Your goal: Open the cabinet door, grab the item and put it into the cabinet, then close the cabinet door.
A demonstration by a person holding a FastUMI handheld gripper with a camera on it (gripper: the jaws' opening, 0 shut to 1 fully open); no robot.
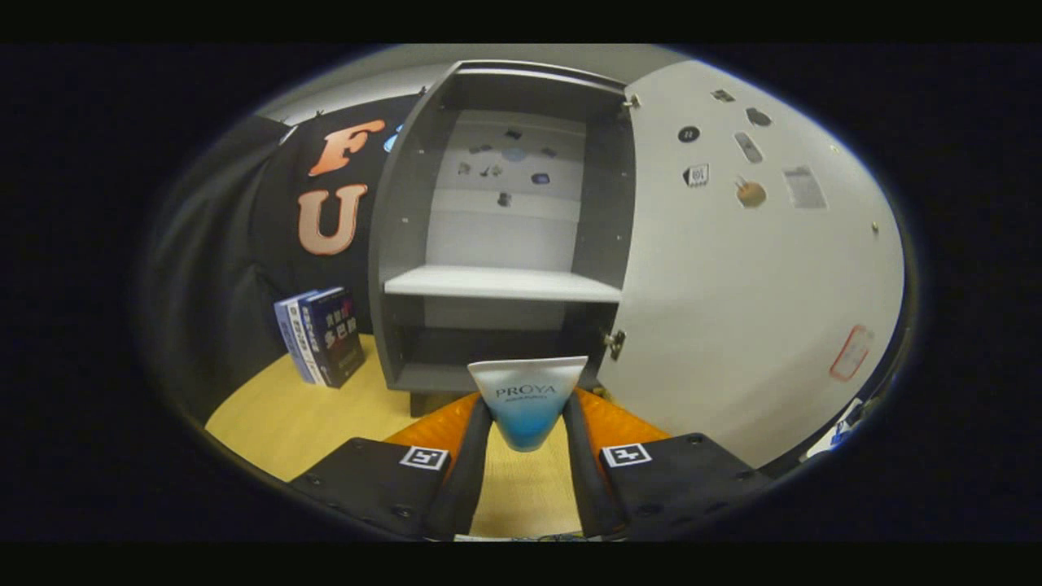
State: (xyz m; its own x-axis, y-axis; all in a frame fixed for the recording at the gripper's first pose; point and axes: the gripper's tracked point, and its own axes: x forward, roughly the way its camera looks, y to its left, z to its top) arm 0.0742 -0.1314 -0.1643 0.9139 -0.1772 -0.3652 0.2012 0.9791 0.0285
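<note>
Right now the gripper (527, 423) is closed on a tube (527, 399), one finger pressing each side of it, so the tube stands upright between the fingers with its flat, wide end on top and its narrower end below. The tube is pale at the top and shades to blue further down. It is held above the wooden bench (285, 419), just short of the cabinet (407, 244).

The cabinet stands at the far side of the bench, straight ahead of the fingers. Its door (733, 285) is swung wide open to the right, a broad white panel with several small stickers near its top and a reddish one low on its right side. A hinge (615, 342) shows at the lower edge of the opening where the door joins the body. Inside, a white shelf (501, 283) splits the grey interior into an upper and a lower compartment. Small stickers dot the back wall of the upper one. The lower compartment is dark, and the tube's top edge sits level with its floor.

Left of the cabinet, a few blue books (321, 335) stand upright together on the bench, close to the cabinet's left wall and in front of the black cloth.
</note>
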